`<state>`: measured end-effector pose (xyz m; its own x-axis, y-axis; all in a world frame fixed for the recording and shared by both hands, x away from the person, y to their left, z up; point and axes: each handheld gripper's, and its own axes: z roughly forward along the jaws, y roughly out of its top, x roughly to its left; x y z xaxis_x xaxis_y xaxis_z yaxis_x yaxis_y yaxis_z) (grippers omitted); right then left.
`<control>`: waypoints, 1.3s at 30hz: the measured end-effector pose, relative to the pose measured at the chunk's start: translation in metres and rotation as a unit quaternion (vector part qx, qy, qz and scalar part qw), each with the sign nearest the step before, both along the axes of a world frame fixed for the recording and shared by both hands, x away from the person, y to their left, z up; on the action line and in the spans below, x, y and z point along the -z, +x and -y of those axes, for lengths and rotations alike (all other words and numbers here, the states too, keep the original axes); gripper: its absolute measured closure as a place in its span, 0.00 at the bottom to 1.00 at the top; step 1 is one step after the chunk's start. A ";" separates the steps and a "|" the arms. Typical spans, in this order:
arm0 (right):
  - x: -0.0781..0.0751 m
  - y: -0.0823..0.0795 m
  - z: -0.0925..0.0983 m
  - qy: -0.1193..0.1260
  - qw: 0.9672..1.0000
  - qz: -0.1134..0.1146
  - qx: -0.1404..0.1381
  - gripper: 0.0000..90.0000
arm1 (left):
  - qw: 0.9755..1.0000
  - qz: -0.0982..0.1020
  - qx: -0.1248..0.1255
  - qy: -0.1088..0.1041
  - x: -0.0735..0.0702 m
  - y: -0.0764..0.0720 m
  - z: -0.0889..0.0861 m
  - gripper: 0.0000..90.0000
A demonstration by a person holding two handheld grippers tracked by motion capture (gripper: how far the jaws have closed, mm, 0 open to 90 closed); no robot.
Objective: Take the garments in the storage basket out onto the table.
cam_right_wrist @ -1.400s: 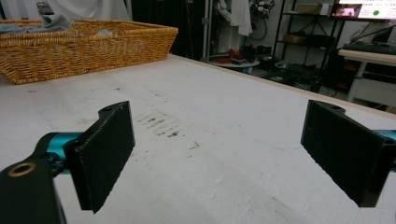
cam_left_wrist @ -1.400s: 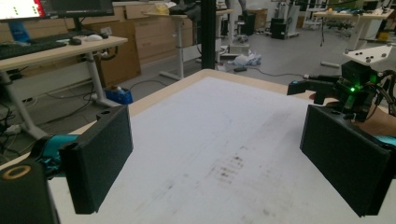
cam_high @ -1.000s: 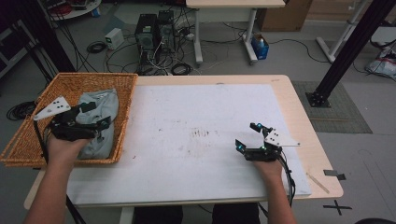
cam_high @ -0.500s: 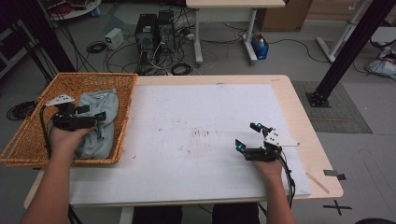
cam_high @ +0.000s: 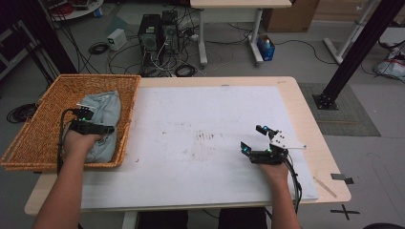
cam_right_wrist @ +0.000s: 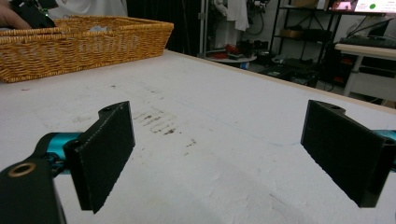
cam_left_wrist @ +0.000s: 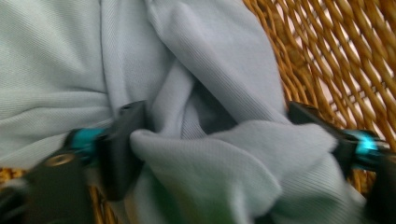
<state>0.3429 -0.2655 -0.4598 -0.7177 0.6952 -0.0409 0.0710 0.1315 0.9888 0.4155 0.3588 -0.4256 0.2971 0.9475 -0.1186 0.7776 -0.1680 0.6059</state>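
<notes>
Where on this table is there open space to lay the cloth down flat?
The white mat lies bare between the wicker basket and the right gripper. The basket is crowded: the light blue cloth and left gripper sit there.

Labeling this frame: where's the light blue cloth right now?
In the high view the light blue cloth lies in the wicker basket at the table's left edge, toward the basket's right wall. The left claw is down in it, its jaws apart around a bunched fold.

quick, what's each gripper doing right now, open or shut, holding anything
Left gripper: jaws open, pushed into the light blue cloth in the wicker basket, not yet clamped.
Right gripper: jaws open, empty, over the table.
</notes>
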 end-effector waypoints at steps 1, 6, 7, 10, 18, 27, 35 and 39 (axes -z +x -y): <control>0.000 0.000 0.000 0.000 1.000 0.000 0.000 0.11 | 1.000 -0.003 0.007 -0.003 -0.001 -0.001 0.002 0.45; 0.000 0.000 0.000 -0.002 1.000 0.002 0.000 0.11 | 0.999 0.002 0.033 -0.001 -0.007 -0.004 0.009 0.78; 0.000 -0.001 -0.001 -0.002 1.000 0.002 -0.001 0.11 | 0.999 0.013 0.048 0.002 -0.013 -0.006 0.009 0.81; 0.000 0.000 0.000 -0.001 1.000 0.001 0.000 0.11 | 0.998 0.035 0.046 -0.020 -0.020 -0.010 0.006 0.83; 0.000 0.000 0.000 0.000 1.000 0.001 -0.001 0.11 | 0.977 0.127 0.062 -0.161 -0.054 -0.031 -0.015 0.84; 0.000 0.000 0.000 -0.002 1.000 0.002 -0.003 0.11 | 0.955 0.197 0.085 -0.203 -0.093 -0.042 -0.013 0.84; 0.000 0.000 0.000 -0.002 1.000 0.002 -0.003 0.11 | 0.948 0.227 0.103 -0.197 -0.127 -0.044 -0.005 0.84; 0.000 0.000 0.000 -0.002 1.000 0.002 -0.003 0.11 | 0.946 0.237 0.108 -0.194 -0.141 -0.044 -0.001 0.84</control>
<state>0.3427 -0.2653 -0.4598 -0.7219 0.6905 -0.0464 0.0666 0.1360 0.9885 0.3716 0.3597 -0.2843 0.5863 0.7709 -0.2488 0.3754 0.0136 0.9268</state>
